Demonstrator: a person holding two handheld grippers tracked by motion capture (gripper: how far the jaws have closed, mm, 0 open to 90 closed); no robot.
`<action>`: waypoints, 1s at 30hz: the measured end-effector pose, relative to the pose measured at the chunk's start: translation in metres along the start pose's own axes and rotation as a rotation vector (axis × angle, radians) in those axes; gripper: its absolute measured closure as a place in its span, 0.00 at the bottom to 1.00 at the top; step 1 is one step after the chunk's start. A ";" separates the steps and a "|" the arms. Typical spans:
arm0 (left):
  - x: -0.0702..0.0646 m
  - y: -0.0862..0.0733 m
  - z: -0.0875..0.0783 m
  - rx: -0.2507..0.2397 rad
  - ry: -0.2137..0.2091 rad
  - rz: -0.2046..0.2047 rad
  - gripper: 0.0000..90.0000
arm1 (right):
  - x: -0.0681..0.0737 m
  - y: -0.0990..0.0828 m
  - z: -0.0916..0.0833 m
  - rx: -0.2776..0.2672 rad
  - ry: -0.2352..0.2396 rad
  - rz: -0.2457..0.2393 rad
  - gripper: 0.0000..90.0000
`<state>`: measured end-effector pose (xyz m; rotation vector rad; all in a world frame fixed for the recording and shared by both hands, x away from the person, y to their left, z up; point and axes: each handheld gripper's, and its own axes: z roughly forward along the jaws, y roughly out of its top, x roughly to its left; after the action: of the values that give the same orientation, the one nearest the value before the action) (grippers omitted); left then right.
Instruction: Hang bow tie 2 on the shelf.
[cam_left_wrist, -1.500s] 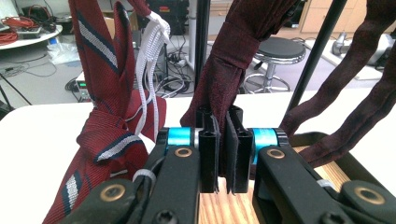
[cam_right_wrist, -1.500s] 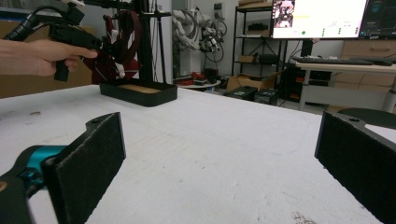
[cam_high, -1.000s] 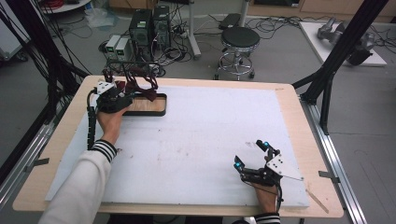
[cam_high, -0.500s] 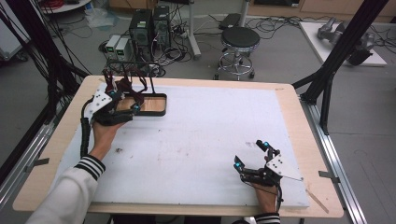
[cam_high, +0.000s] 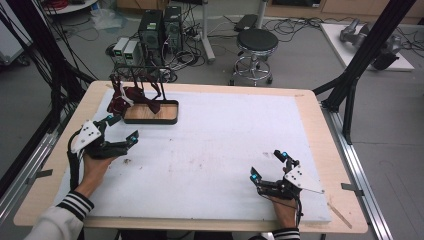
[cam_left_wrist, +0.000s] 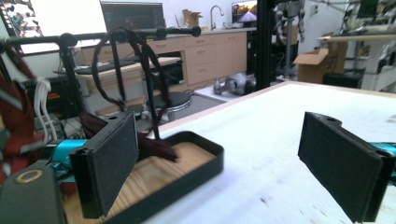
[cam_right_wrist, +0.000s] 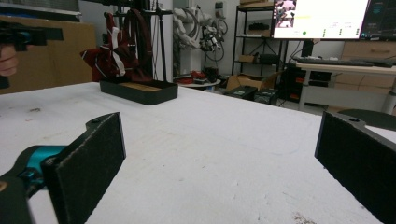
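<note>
Over the table, the high view shows the left gripper (cam_high: 119, 128) drawn back toward the person's edge, now well apart from the black tray (cam_high: 150, 119) whose rack (cam_high: 137, 70) carries the dark red necktie (cam_high: 137, 96); a second ago that gripper was right at the tray, among the hanging cloth. Its jaws have just been opening and now stand wide with nothing between them, so the necktie is out of the grip and stays draped on the rack, its lower end lying on the tray's wooden floor. The right gripper (cam_high: 267, 165) rests near the front right corner of the white mat (cam_high: 215, 145), where it also lay a second ago, its jaws spread and empty. Along the left gripper view, both black pads (cam_left_wrist: 108, 163) are set far apart over bare mat, and the tray (cam_left_wrist: 187, 172) sits just beyond the near pad, with the necktie (cam_left_wrist: 154, 145) trailing onto the wood from the bar (cam_left_wrist: 135, 33) above. Across the right gripper view, the two pads (cam_right_wrist: 91, 158) frame only white mat, and the tray (cam_right_wrist: 140, 92) with its hung necktie (cam_right_wrist: 112, 56) stands far off, the left gripper (cam_right_wrist: 18, 36) at the picture's left edge. Judging from all this, the hanging step looks done: the release and the retreat suggest the necktie is placed, and what remains is likely only checking that it does not slip off the bar.
</note>
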<state>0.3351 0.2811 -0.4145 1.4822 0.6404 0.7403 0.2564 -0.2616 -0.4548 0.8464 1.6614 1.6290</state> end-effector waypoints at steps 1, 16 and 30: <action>0.000 -0.002 -0.004 -0.001 -0.006 -0.008 0.14 | 0.000 0.000 0.000 -0.002 0.000 -0.004 0.01; -0.012 -0.033 -0.047 -0.003 -0.006 -0.033 0.14 | 0.002 0.000 0.000 -0.004 -0.013 -0.015 0.01; -0.016 -0.040 -0.052 -0.046 0.008 -0.053 0.15 | 0.002 0.000 0.000 -0.003 -0.015 -0.018 0.01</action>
<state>0.2872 0.3038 -0.4557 1.4156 0.6627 0.7157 0.2550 -0.2601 -0.4549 0.8385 1.6510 1.6086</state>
